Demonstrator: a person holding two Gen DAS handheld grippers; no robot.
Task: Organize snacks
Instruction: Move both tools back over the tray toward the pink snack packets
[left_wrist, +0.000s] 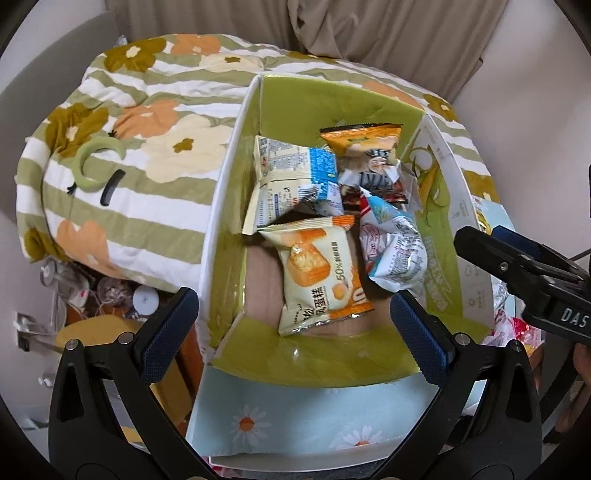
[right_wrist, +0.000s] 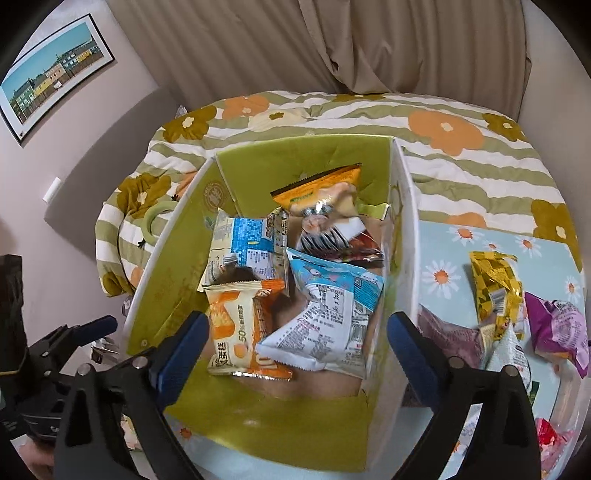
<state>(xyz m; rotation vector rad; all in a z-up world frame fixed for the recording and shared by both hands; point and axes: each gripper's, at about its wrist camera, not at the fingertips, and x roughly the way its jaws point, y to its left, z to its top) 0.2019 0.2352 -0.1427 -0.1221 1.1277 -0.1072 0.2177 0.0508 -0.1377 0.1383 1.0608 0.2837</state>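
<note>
Closest to each lens are the black gripper frames with their blue-padded fingers. The left gripper hangs over the near end of the box with its fingers spread wide and nothing between them. The right gripper is likewise spread apart and empty above the same box; in the left wrist view its black body juts in from the right edge, over the box's right wall.

The bed cover, quilted in green and white stripes with orange and olive flowers, fills the background, with beige curtains behind it. On it lies a pale blue daisy-print cloth, and on that stands the open cardboard box, white outside and lime green inside, its flaps folded outward.

Inside the box is a loose heap of snack packets. An orange-and-cream cake packet lies nearest the left gripper, flat on the brown floor of the box. Beside it to the right is a crumpled white-and-blue packet. Behind them a blue-and-cream packet leans toward the left wall, and an orange packet rests at the far end, above a small dark wrapper whose print is too blurred to read.

Outside the box, on the daisy cloth to its right, lie a yellow foil packet and a purple packet. A green ring sits on the cover left of the box.
</note>
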